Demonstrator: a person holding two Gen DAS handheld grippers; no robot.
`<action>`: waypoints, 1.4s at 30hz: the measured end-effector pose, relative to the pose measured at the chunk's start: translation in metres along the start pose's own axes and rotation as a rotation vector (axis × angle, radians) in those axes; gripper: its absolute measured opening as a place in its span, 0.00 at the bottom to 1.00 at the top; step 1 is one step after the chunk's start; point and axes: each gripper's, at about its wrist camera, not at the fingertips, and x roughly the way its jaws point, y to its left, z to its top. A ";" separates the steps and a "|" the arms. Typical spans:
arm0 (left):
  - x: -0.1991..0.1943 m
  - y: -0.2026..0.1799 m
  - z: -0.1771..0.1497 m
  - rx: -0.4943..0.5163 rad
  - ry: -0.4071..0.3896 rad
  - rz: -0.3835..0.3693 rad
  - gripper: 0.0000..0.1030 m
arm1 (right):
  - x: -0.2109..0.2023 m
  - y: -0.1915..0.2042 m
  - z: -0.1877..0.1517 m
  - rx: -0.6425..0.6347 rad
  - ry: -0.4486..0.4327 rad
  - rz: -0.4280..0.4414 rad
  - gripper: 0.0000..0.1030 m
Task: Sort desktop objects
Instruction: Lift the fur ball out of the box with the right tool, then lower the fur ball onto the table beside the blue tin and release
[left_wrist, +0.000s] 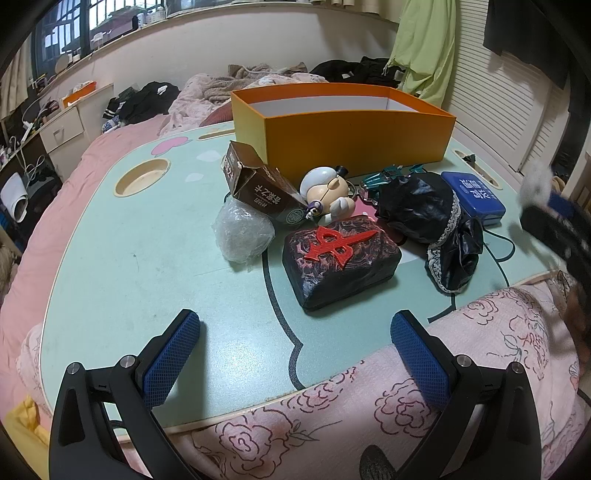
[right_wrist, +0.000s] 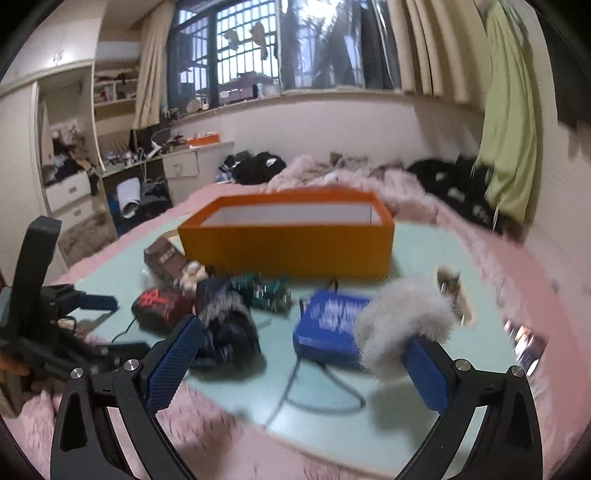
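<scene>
An open orange box (left_wrist: 351, 144) stands at the back of the mint table (left_wrist: 147, 258). In front of it lie a brown carton (left_wrist: 258, 184), a crumpled clear bag (left_wrist: 243, 232), a figurine (left_wrist: 328, 192), a dark block with a red character (left_wrist: 340, 262), a teal toy car (left_wrist: 384, 177), black lace cloth (left_wrist: 432, 221) and a blue box (left_wrist: 472, 195). My left gripper (left_wrist: 295, 321) hovers open and empty near the front edge. My right gripper (right_wrist: 304, 334) is open wide above the blue box (right_wrist: 325, 325). A fluffy grey pompom (right_wrist: 402, 325) clings to its right finger, unpinched.
The table sits on a bed with pink bedding (left_wrist: 369, 406) around its edges. A round cup recess (left_wrist: 142, 177) is at the table's left. Clothes lie piled behind the orange box. A thin dark cable (right_wrist: 317, 398) runs from the blue box toward the front edge.
</scene>
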 end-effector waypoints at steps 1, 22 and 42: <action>0.000 0.000 0.000 0.000 0.000 0.000 1.00 | 0.001 0.004 0.005 -0.007 -0.002 0.006 1.00; -0.049 -0.030 0.006 0.075 -0.163 0.012 1.00 | 0.039 -0.072 0.027 0.526 0.203 0.747 1.00; -0.013 -0.070 0.079 0.141 -0.239 0.250 0.98 | 0.040 -0.097 -0.013 0.912 0.092 0.985 0.97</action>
